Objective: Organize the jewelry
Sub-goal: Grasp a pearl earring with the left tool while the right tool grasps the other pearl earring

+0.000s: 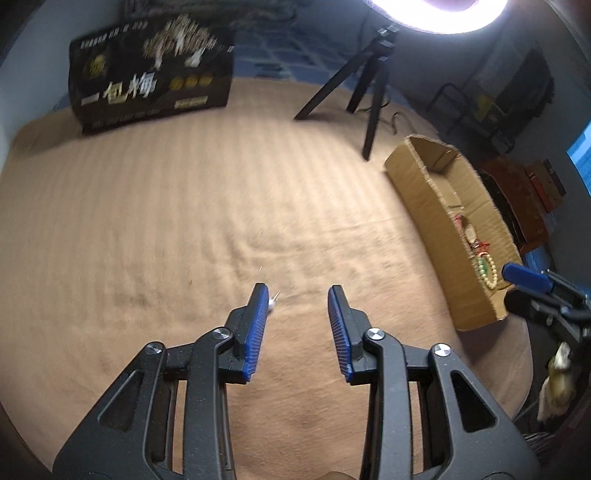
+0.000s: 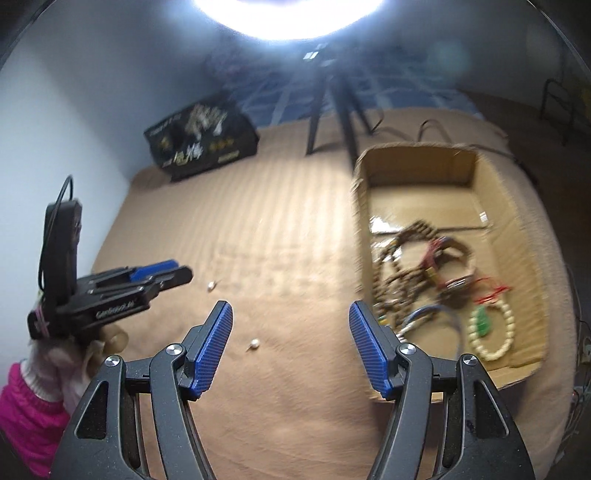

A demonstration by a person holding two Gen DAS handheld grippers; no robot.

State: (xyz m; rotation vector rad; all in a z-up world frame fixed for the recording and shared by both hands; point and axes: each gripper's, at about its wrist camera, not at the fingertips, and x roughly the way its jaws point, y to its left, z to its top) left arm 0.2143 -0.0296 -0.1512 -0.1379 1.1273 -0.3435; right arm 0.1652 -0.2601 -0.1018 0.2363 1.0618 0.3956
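Two small earrings (loose on the cloth), one cardboard box, one tripod.

Left wrist view is taken low over the tan cloth, aimed forward along the open left gripper toward the black printed bag and tripod. The cardboard box is caught side-on at the right edge. Right wrist view is taken higher and from the right, along the right gripper, tilted down into the same box. Cloth, bag, tripod, box and ring light are shared by both views; each gripper is seen in the other's frame.
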